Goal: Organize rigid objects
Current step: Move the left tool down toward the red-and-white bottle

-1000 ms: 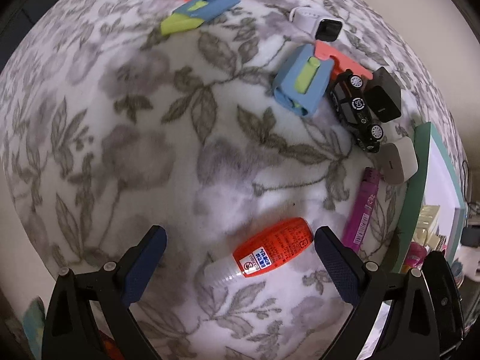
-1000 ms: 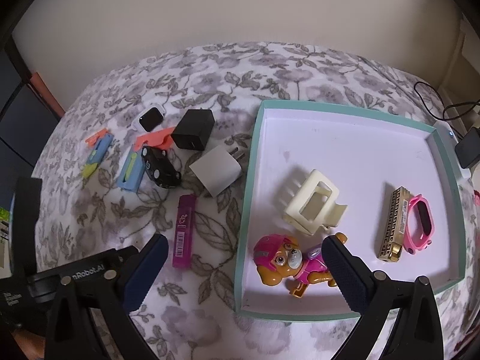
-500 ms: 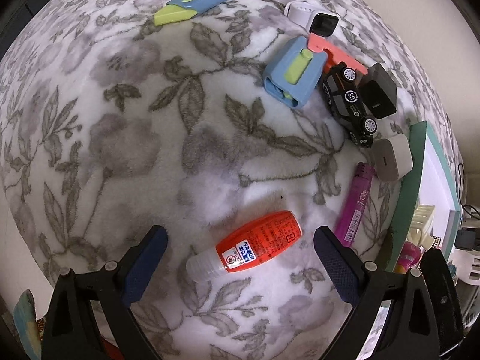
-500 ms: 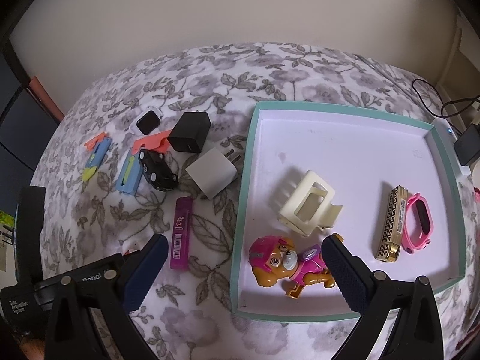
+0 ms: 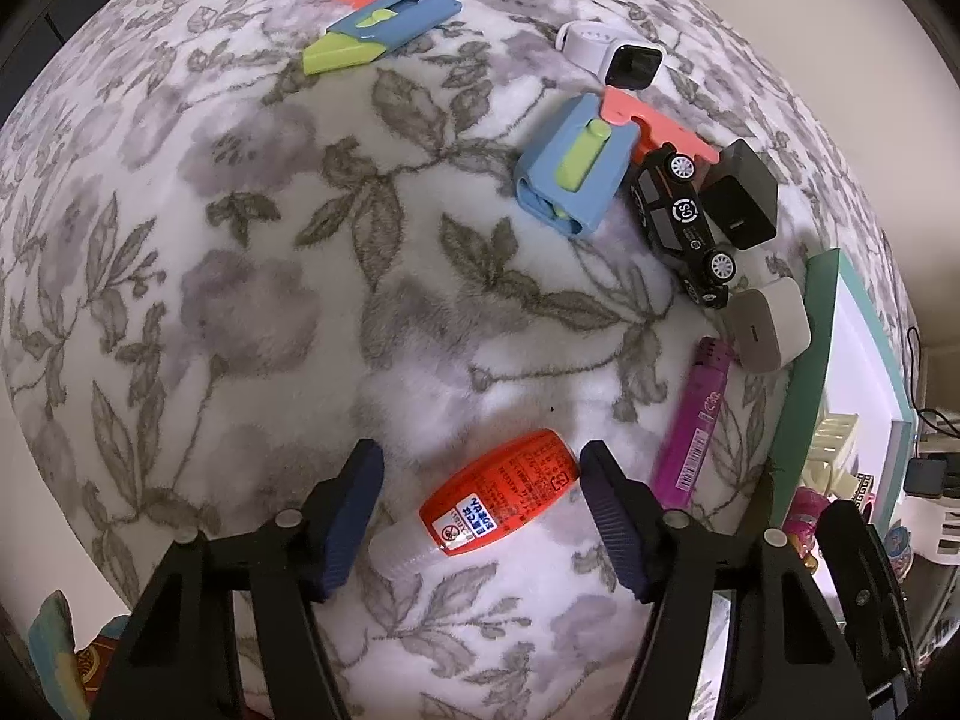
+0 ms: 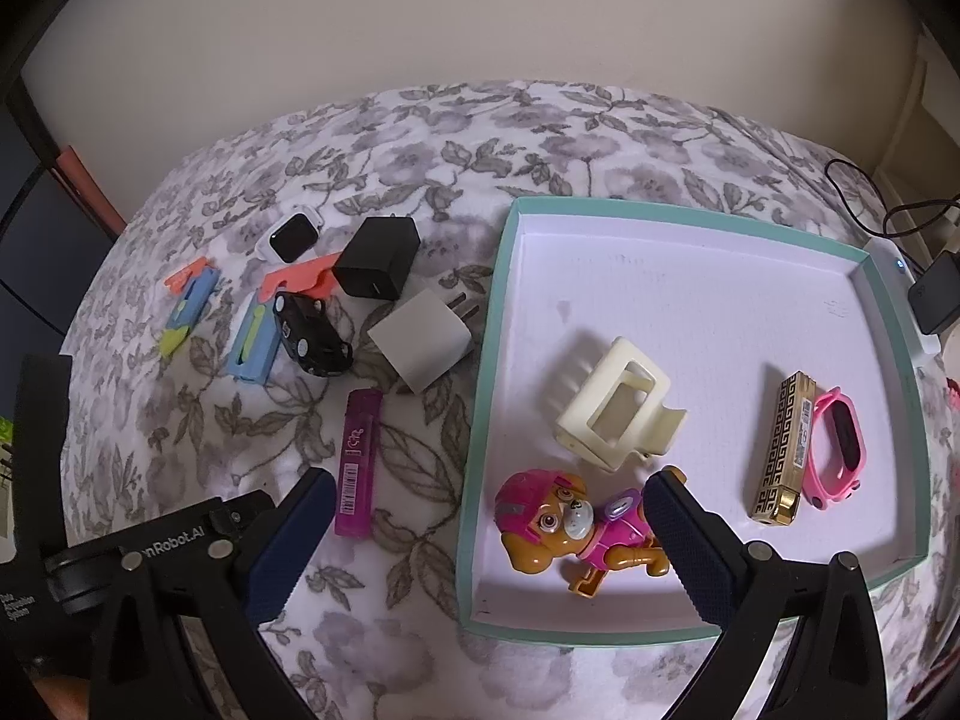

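A red glue bottle (image 5: 501,495) with a clear tip lies on the floral blanket between the fingers of my left gripper (image 5: 477,468). The right finger touches its red end; the left finger stands apart from it. My right gripper (image 6: 489,501) is open and empty, hovering over the teal tray's (image 6: 480,360) near-left edge. In the tray lie a pup toy (image 6: 570,531), a cream hair claw (image 6: 618,414), a gold bar (image 6: 783,450) and a pink band (image 6: 840,441).
On the blanket left of the tray lie a purple lead case (image 6: 358,453), white charger (image 6: 423,339), black charger (image 6: 378,258), black toy car (image 6: 309,333), two blue cutters (image 5: 573,174) (image 5: 384,27), and a white watch (image 5: 612,51). Cables (image 6: 900,210) lie at far right.
My left gripper has narrowed around the glue bottle and lowered onto it. The right gripper has drifted slightly; the tray sits a bit further left in its view.
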Available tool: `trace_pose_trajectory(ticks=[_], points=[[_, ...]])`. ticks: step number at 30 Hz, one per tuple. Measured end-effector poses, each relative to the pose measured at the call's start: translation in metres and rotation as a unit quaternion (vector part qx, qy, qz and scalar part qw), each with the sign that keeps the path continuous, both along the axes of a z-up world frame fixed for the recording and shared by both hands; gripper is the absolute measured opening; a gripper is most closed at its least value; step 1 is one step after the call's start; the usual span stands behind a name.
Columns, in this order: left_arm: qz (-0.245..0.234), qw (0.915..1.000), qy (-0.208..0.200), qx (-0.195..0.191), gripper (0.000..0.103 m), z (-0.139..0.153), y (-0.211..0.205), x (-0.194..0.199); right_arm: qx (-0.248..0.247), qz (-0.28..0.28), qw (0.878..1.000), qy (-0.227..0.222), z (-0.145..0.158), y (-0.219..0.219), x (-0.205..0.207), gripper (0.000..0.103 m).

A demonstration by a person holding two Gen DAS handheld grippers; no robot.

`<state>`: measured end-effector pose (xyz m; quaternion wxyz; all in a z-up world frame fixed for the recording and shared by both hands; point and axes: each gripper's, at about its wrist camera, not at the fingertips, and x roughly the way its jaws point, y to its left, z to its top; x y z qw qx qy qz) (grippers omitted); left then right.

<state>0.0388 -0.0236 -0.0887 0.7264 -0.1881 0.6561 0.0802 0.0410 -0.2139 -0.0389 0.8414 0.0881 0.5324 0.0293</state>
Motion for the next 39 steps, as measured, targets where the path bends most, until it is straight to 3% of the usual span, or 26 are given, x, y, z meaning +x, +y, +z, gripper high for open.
trace_pose_trajectory(ticks=[6,8,12,17,21,27,33,39], points=[[0.002,0.9999,-0.002,-0.016,0.07,0.001,0.009,-0.005,0.002,0.001,1.0,-0.001,0.0,0.001,0.0,0.103],[0.0,0.9997,-0.01,-0.023,0.076,0.005,0.013,-0.009,0.003,0.003,1.0,-0.001,0.001,0.002,0.0,0.103],[-0.048,0.9983,-0.032,0.004,0.077,0.023,0.011,-0.013,0.011,0.0,1.0,-0.004,0.003,-0.001,0.0,0.103],[-0.159,0.983,-0.021,0.09,0.077,0.03,-0.011,-0.011,0.025,-0.006,1.0,-0.006,0.006,-0.006,0.0,0.103],[-0.189,0.9784,-0.003,0.082,0.077,0.025,-0.012,-0.014,0.029,-0.013,0.999,-0.002,0.004,-0.011,0.0,0.103],[-0.242,0.9649,0.033,0.097,0.077,0.008,-0.002,-0.017,0.029,-0.017,0.999,0.004,0.001,-0.012,0.001,0.103],[-0.225,0.9647,0.032,0.133,0.077,0.002,0.037,-0.016,0.021,-0.01,1.0,0.006,0.0,-0.009,0.002,0.103],[-0.149,0.9821,-0.003,0.115,0.077,0.014,0.071,-0.001,0.016,-0.002,1.0,0.007,-0.002,-0.004,0.004,0.103]])
